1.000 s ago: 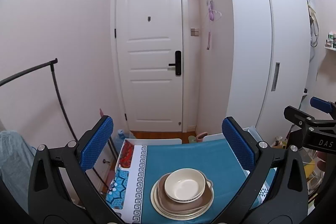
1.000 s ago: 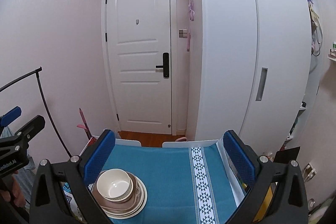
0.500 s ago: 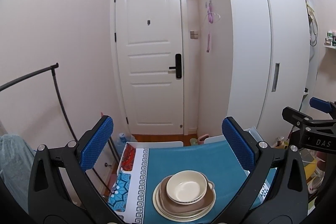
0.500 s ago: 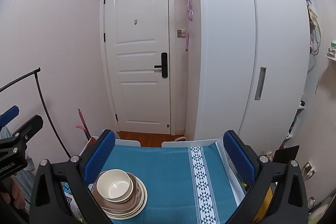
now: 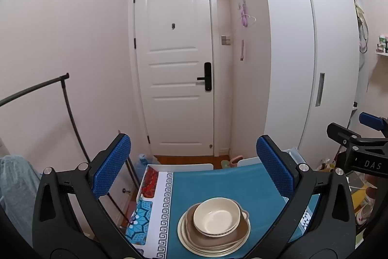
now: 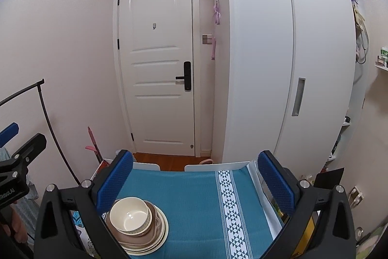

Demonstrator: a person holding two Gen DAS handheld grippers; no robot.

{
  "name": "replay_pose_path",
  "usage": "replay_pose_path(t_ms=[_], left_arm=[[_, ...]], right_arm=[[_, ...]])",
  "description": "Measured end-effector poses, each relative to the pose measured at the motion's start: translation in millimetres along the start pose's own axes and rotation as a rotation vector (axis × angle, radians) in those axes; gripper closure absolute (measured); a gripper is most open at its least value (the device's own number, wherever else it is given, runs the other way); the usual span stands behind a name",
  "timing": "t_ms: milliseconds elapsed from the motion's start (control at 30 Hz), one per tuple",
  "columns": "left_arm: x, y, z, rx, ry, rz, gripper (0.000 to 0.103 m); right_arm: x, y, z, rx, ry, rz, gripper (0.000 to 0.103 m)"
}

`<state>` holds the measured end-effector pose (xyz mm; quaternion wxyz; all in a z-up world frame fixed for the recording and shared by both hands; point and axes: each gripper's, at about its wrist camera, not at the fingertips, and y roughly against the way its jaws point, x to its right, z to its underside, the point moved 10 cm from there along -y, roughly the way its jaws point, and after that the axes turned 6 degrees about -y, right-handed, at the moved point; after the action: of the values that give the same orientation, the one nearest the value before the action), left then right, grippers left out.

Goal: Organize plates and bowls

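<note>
over on the left, the left gripper (image 5: pixel 194 176) hangs above the table with its blue pads spread wide and nothing between them, and that looks deliberate: the gap frames the stack of dishes (image 5: pixel 214 226) almost dead centre, so a straight drop would bring the pads down on either side of it. the stack sits on the teal tablecloth (image 5: pixel 218 183) toward the near-left part of the table, just right of the white key-pattern border (image 5: pixel 166 205). a cream bowl (image 5: pixel 216 215) is on top, nested in a brown dish with small handles (image 5: pixel 238 231), and cream plates (image 5: pixel 184 238) lie underneath, widest at the bottom, which is why the pile looks stable and already sorted by size. moving right, the middle of the cloth is bare up to the triangle-pattern band (image 6: pixel 230 205) near the right edge. and on the right side, the right gripper (image 6: pixel 195 186) is also raised, pads wide apart and empty, pointing at that open stretch; from its view the bowl (image 6: pixel 129 214) sits low and left, partly behind its left pad. my read is that both tools are held back and high, clear of the crockery, either because stacking is finished or because nothing is chosen yet; which one, these views cannot settle. any lift from here would want the bowl taken first, since it rests loose on top.
</note>
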<state>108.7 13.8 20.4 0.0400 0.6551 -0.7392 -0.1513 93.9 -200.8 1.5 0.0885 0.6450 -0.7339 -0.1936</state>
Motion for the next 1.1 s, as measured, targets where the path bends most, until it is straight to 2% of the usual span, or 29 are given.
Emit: replay_pose_path(t_ms=[733,1100], left_arm=[[-2.8,-9.0,1.8,0.0,-0.005,-0.019,0.0],[-4.3,-8.8,-0.1,0.029,-0.016,-0.044,0.0]], right_arm=[[-1.7,-9.2,-0.3,-0.018,0.004,-0.001,0.001],[-2.1,-17.9,-0.7,-0.031,0.004,-0.007,0.001]])
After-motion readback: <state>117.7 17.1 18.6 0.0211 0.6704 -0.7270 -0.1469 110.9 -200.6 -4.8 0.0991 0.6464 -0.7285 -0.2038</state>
